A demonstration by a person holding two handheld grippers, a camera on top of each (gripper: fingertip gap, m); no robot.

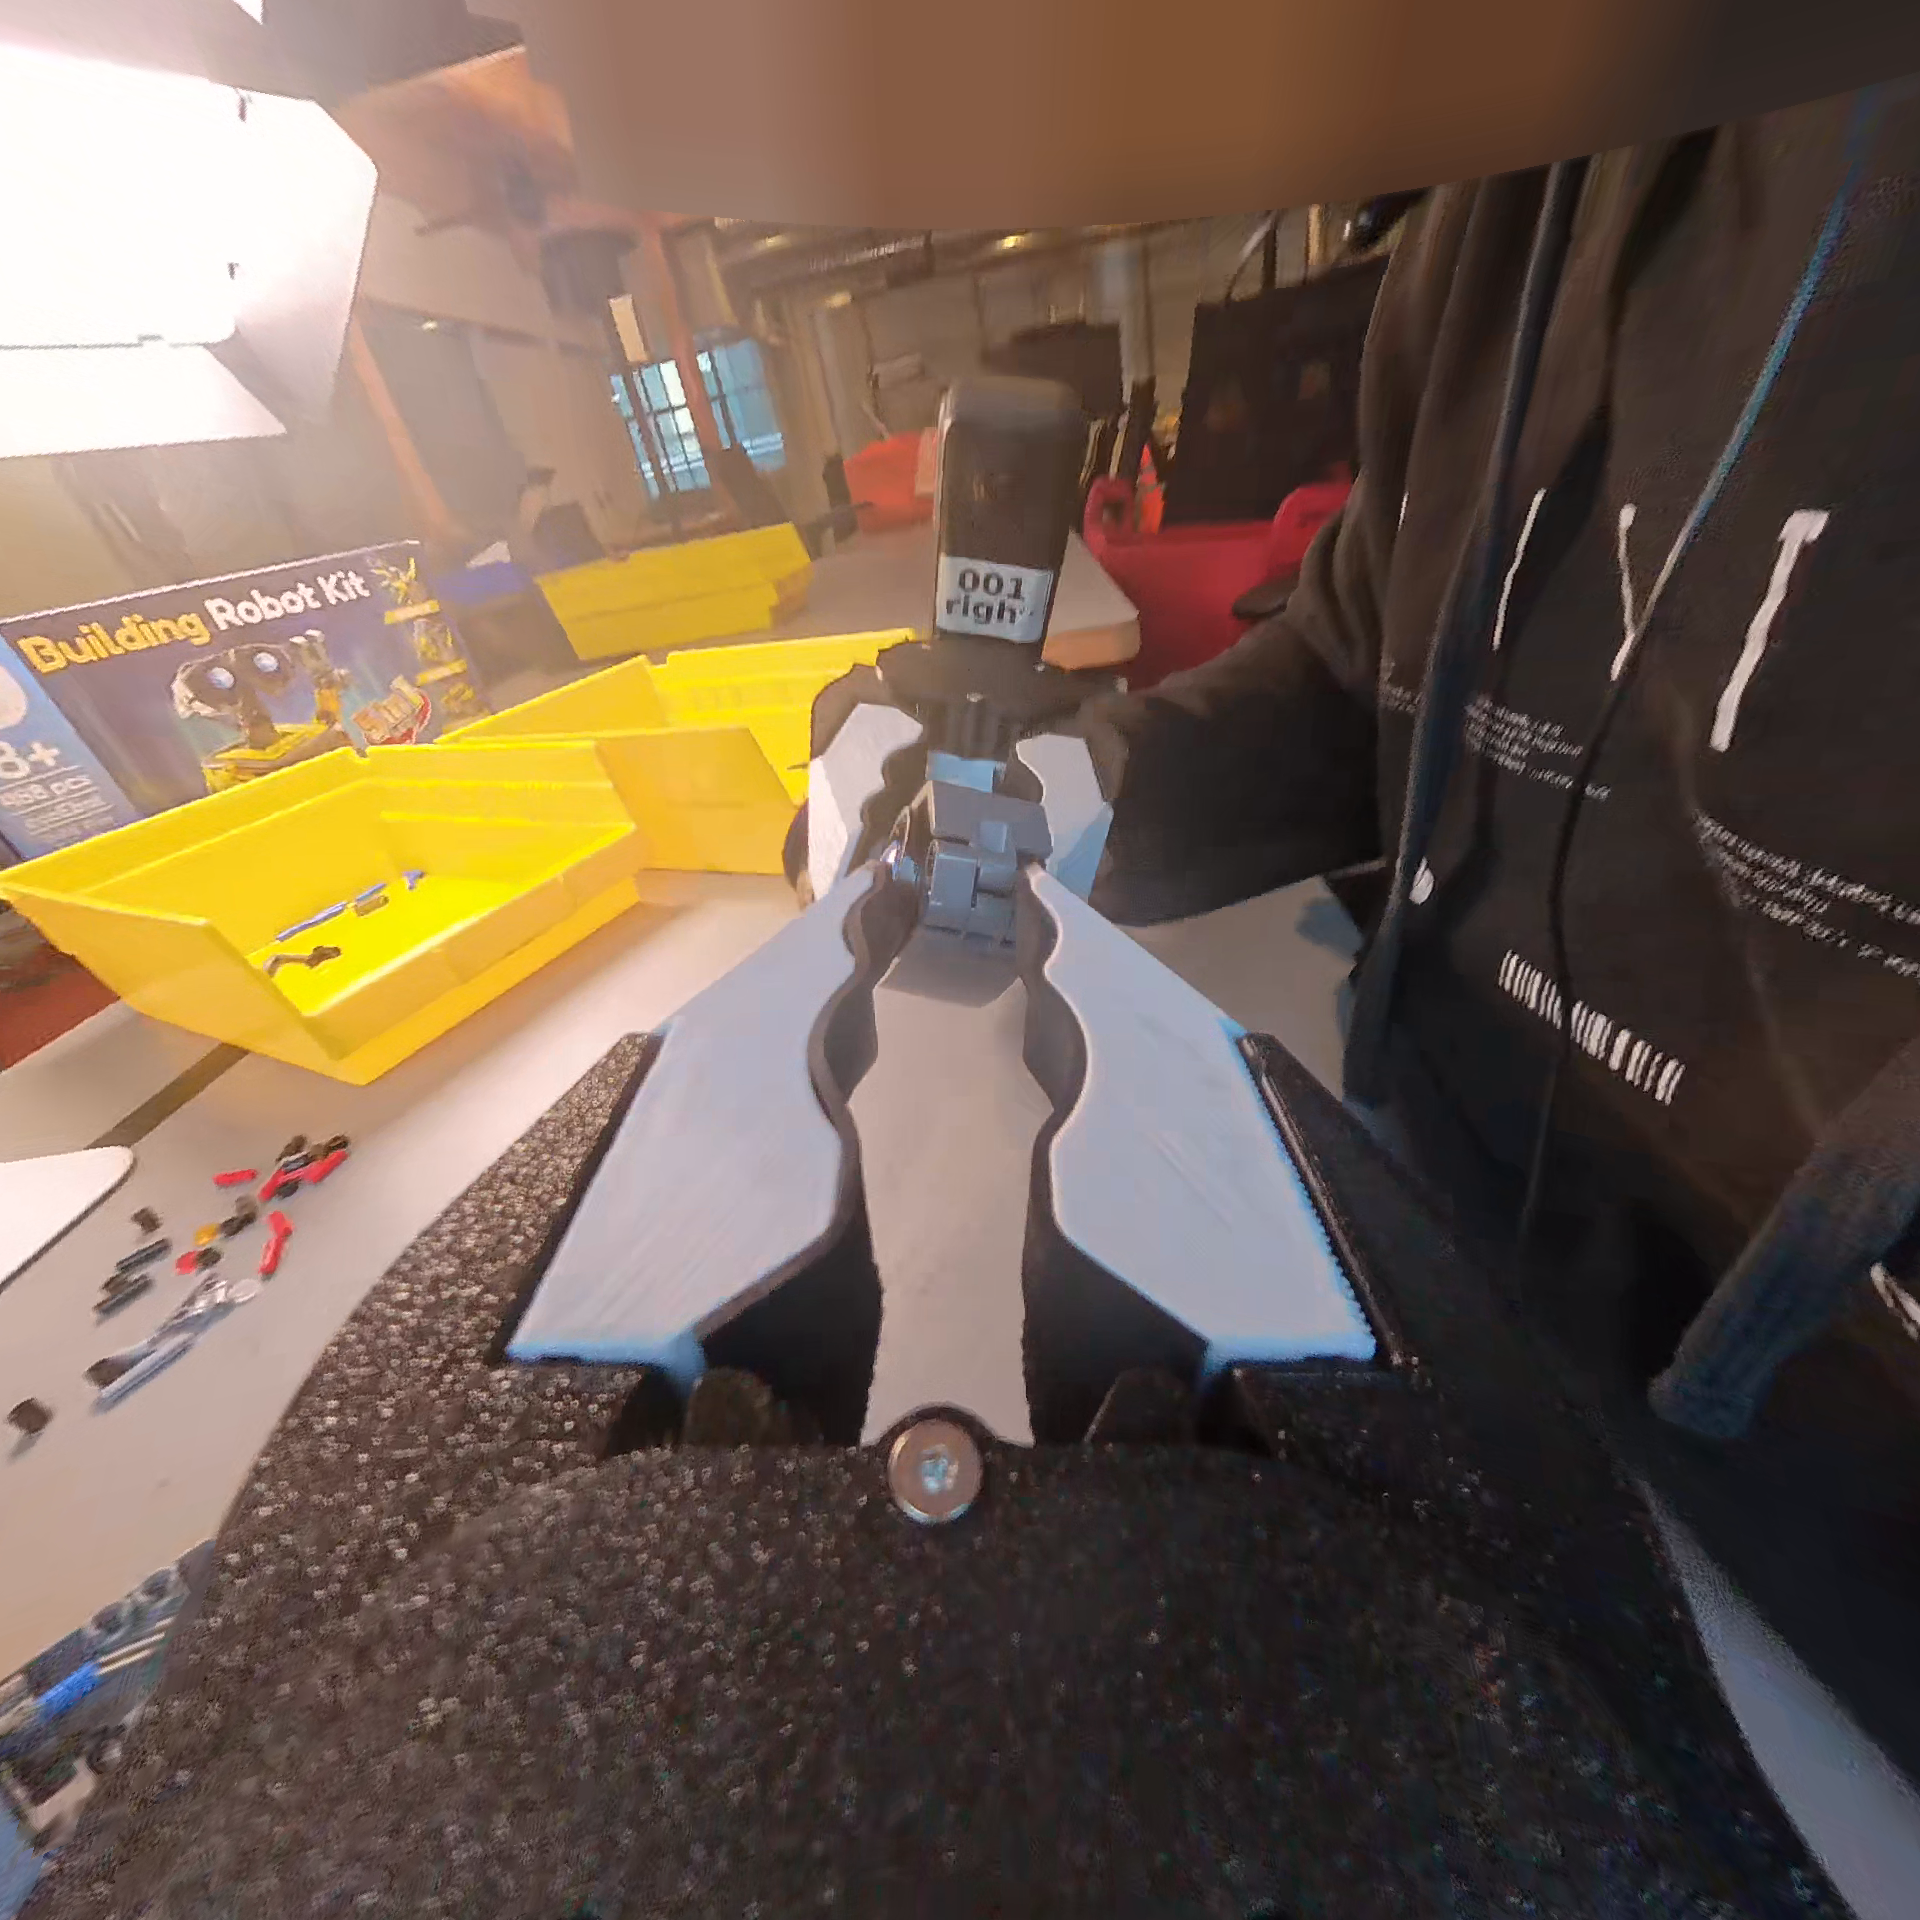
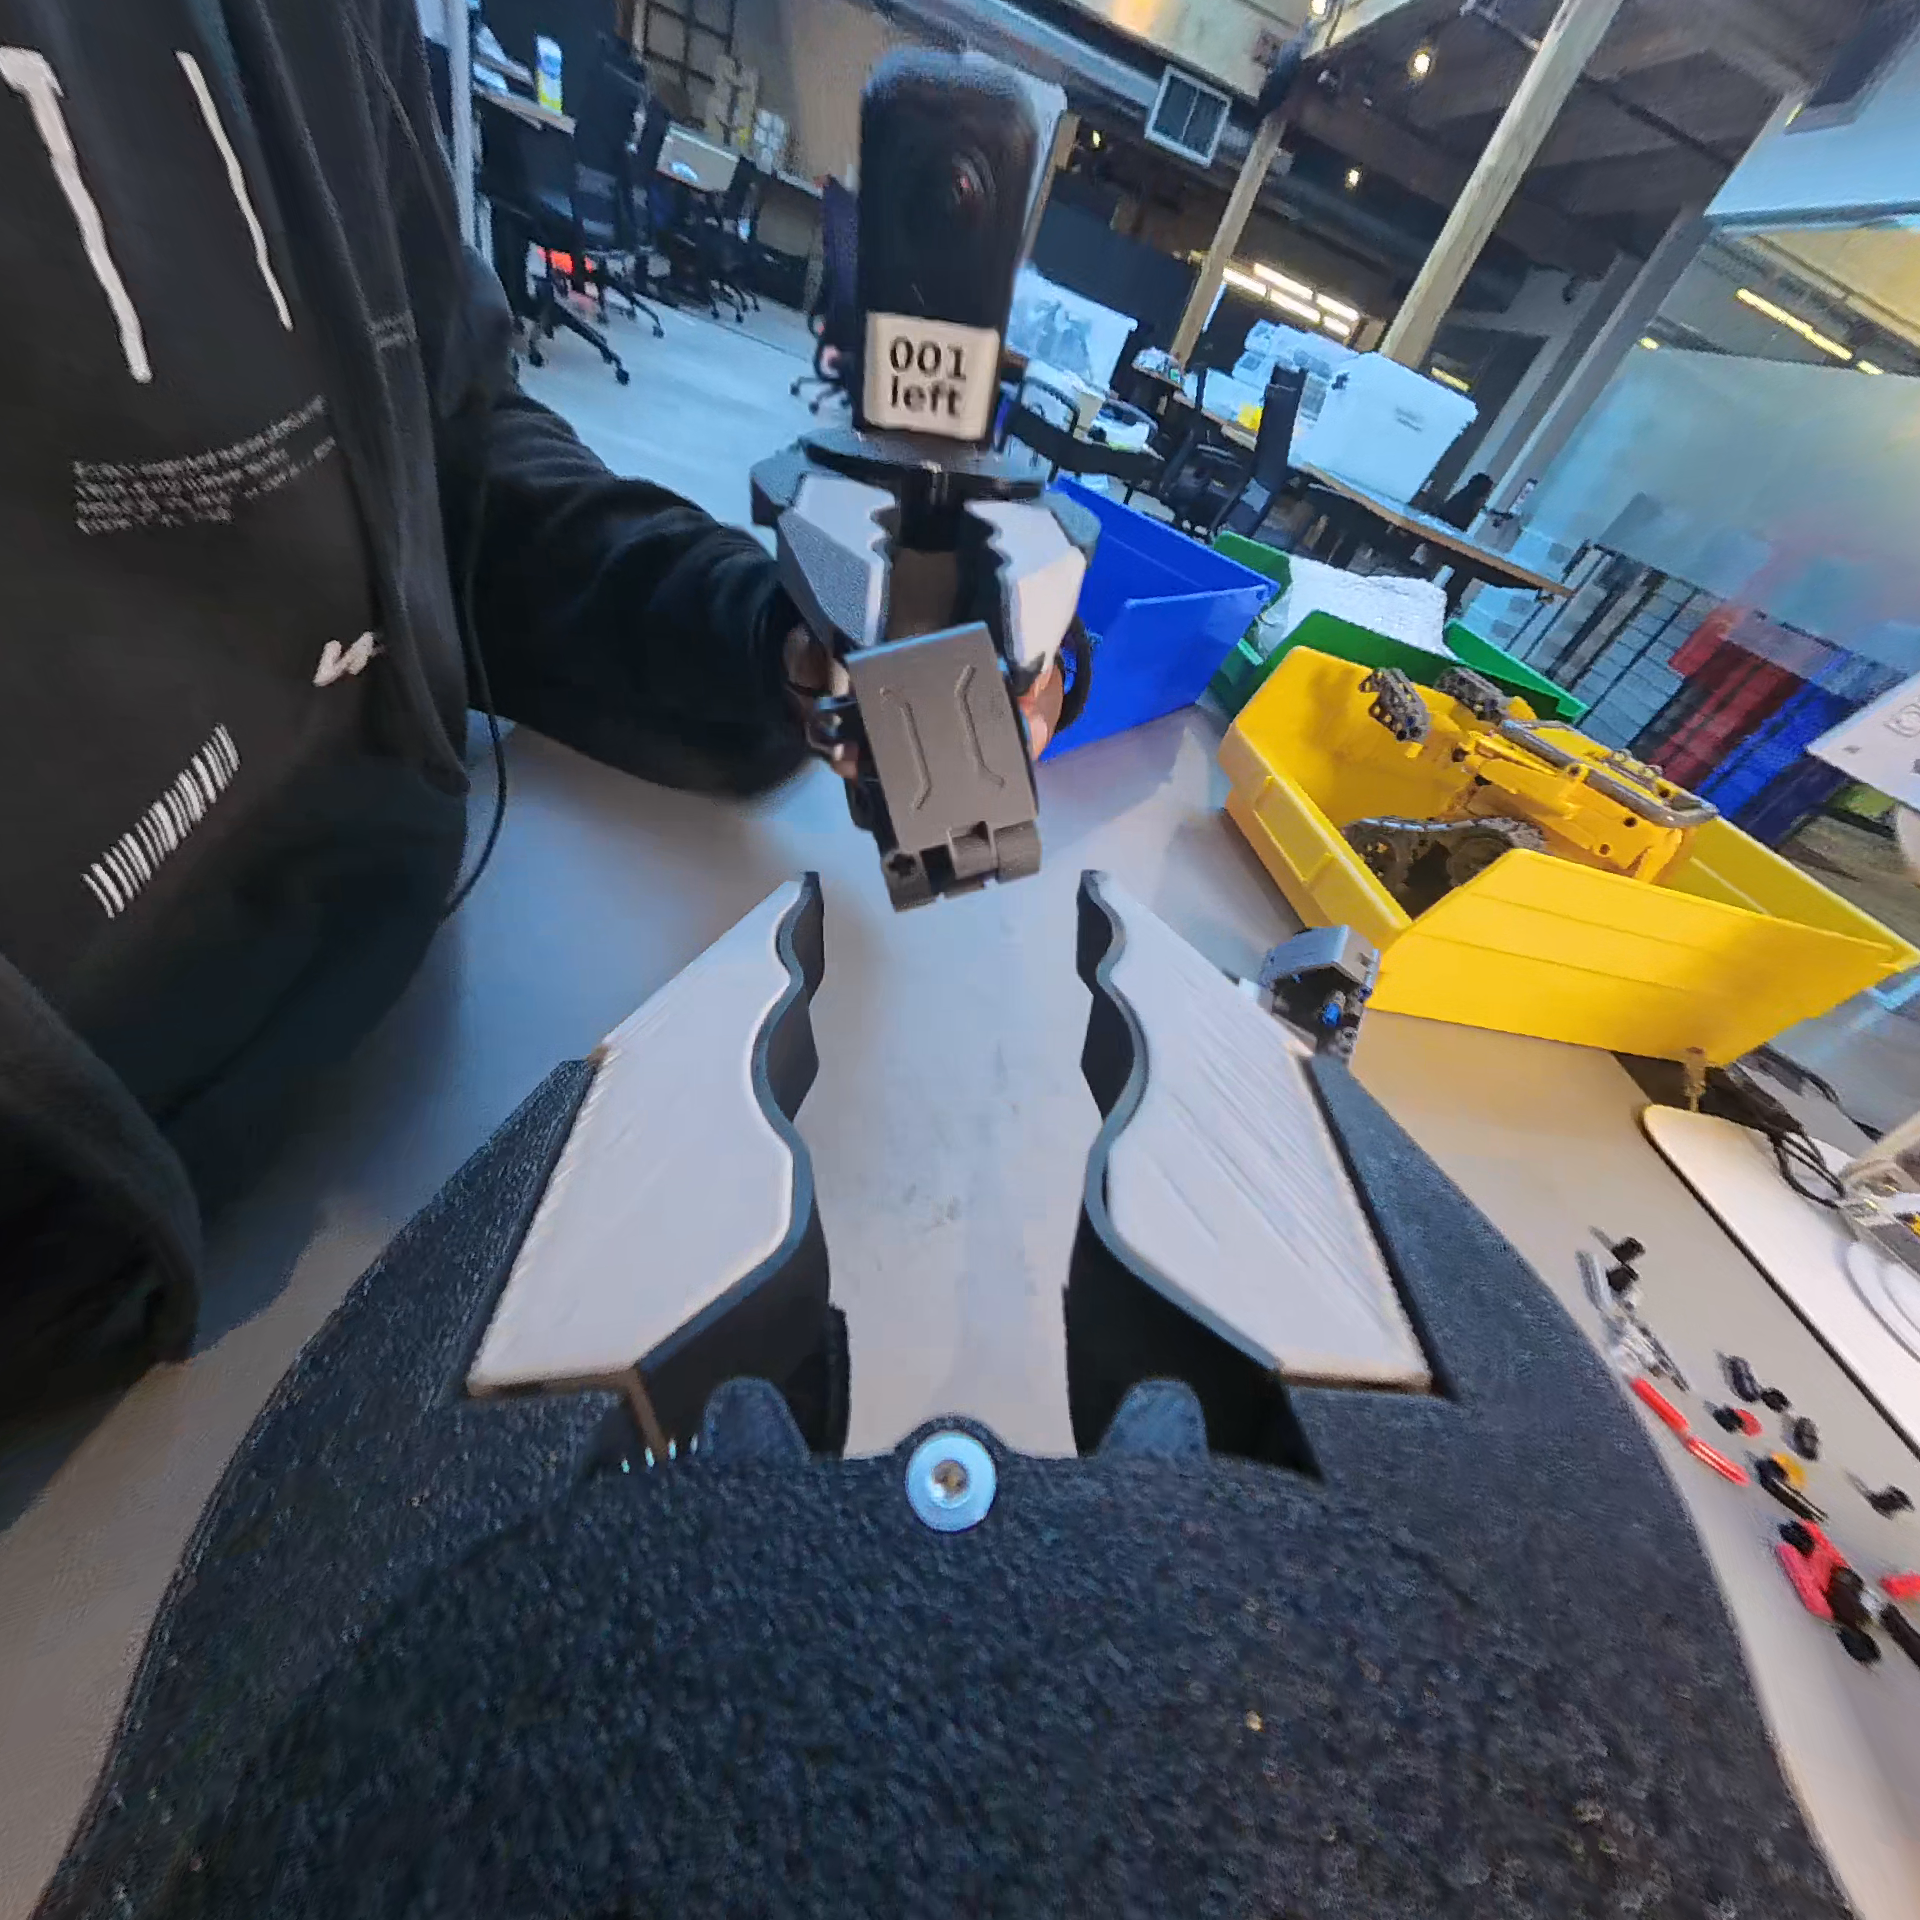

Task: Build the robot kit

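Open-plan workshop/office, parts bins (image 2: 1558, 935), desks w/ office chairs (image 2: 582, 281)

The two wrist views are aimed at each other, close and low over the pale grey worktop (image 1: 436, 1060); the small grey brick assembly (image 2: 951, 769) is shared.

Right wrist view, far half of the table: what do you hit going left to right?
Person's black sleeve → grey block held in the left gripper → blue bin → green bin → yellow bin holding a yellow tracked model.
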